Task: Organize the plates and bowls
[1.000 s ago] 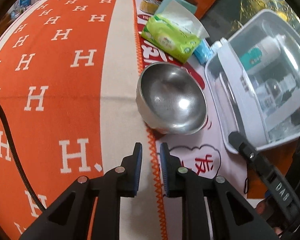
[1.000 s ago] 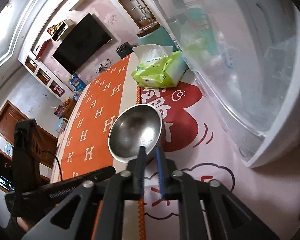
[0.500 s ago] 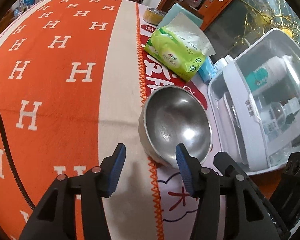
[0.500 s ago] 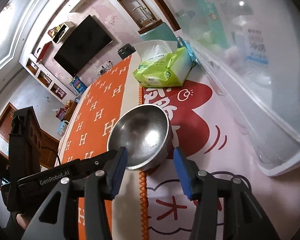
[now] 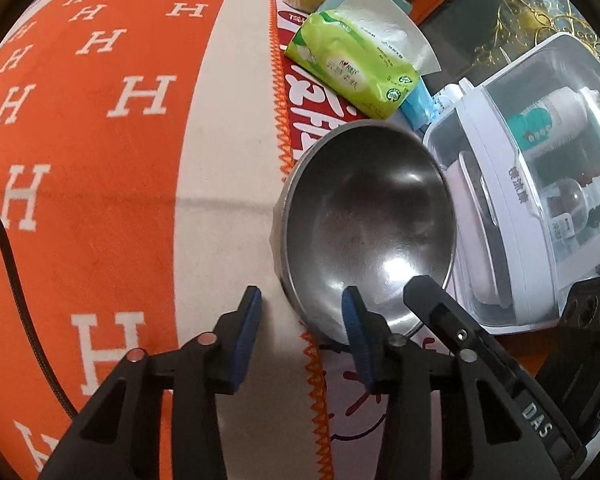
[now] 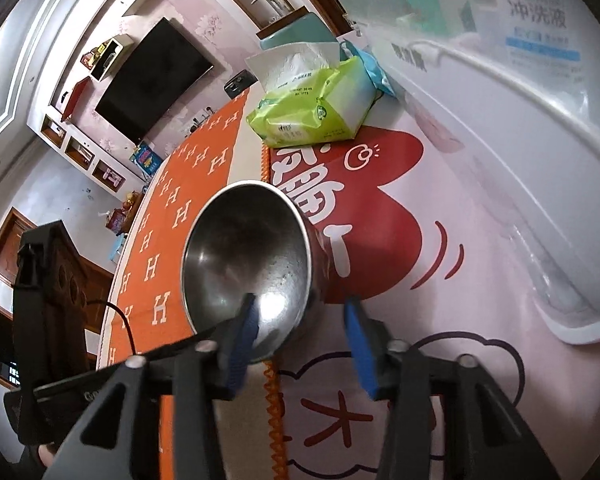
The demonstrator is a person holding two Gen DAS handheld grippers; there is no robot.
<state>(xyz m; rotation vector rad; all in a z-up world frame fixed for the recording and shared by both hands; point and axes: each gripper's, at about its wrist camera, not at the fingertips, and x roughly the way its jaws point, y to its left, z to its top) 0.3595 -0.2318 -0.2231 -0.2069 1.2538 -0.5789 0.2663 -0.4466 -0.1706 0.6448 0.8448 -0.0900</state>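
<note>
Steel bowl [image 5: 366,232] is seated on the bench where the orange blanket [image 5: 100,160] meets the pink printed mat [image 6: 440,280], beside a white lidded box [image 5: 540,200]. A second ago both sets of tongs were nearly shut and held short of it; since then they have been lowered and spread. Now the near rim is straddled by the left tongs [image 5: 300,320] and the right tongs [image 6: 300,328], one pad inside and one outside. Both jaws are closing, but no firm pinch is yet seen. A two-handed lift appears imminent.
</note>
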